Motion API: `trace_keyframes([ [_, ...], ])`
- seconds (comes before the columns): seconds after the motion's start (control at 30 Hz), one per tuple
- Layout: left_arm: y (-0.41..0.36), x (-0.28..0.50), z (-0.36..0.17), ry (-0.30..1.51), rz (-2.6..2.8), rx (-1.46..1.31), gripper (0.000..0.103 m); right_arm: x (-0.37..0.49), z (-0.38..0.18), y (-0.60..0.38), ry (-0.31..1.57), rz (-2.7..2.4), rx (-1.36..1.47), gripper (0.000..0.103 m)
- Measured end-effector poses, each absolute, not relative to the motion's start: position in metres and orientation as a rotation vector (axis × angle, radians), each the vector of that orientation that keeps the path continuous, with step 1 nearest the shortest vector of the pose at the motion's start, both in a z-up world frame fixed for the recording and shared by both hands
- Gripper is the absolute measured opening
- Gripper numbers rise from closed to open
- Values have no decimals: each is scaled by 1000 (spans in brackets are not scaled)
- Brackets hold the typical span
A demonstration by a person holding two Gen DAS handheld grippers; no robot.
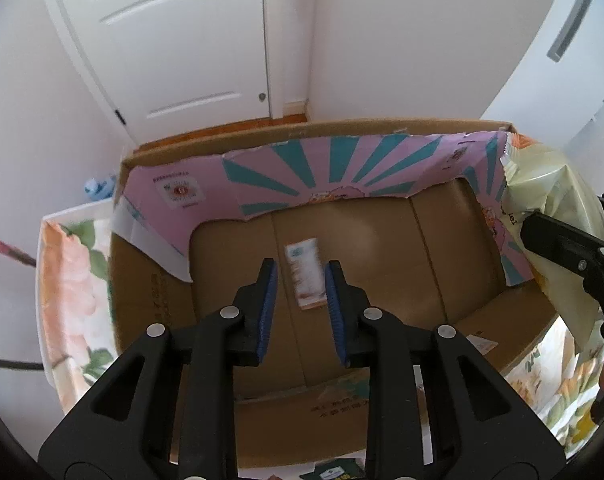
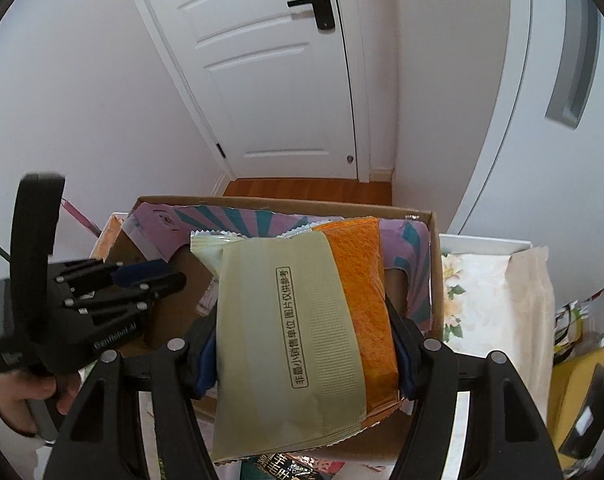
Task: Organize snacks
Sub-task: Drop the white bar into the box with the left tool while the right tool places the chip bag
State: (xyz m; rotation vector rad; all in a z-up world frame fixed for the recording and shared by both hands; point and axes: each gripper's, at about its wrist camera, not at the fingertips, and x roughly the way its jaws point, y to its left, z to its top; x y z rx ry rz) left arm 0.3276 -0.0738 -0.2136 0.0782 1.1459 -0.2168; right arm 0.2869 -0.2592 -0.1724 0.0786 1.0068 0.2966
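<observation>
A brown cardboard box (image 1: 381,132) with a pink and teal inner flap (image 1: 286,176) stands on a floral cloth. A small white snack packet (image 1: 306,276) lies flat on the box floor. My left gripper (image 1: 300,292) is open and empty just above it, one finger on each side. My right gripper (image 2: 302,344) is shut on a large pale green and orange snack bag (image 2: 298,332), held over the box (image 2: 431,264). The bag also shows at the right edge of the left wrist view (image 1: 553,208). The left gripper (image 2: 142,276) shows at the left of the right wrist view.
The floral cloth (image 1: 74,292) covers the table around the box. More snack packs (image 2: 286,466) lie in front of the box. A pale paper bag (image 2: 529,300) and a yellow item (image 2: 577,392) sit to the right. A white door (image 2: 270,80) and walls stand behind.
</observation>
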Motion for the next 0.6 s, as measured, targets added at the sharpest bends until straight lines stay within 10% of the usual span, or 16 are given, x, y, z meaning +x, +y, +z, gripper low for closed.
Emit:
trace_keyframes([
  [0.1,-70,326,-213,1138,-196,72,32,291,-179,-265,1031,305,101,64],
  [0.17,-68,326,-212,1131,-191,72,101,293,-181,-267,1044,312,108,64],
  [0.53,-53,299,-198,1098,-132,60,103,312,-189,-258,1098,342,135,66],
  [0.6,-49,294,-195,1096,-114,59,103,318,-194,-254,1100,328,134,89],
])
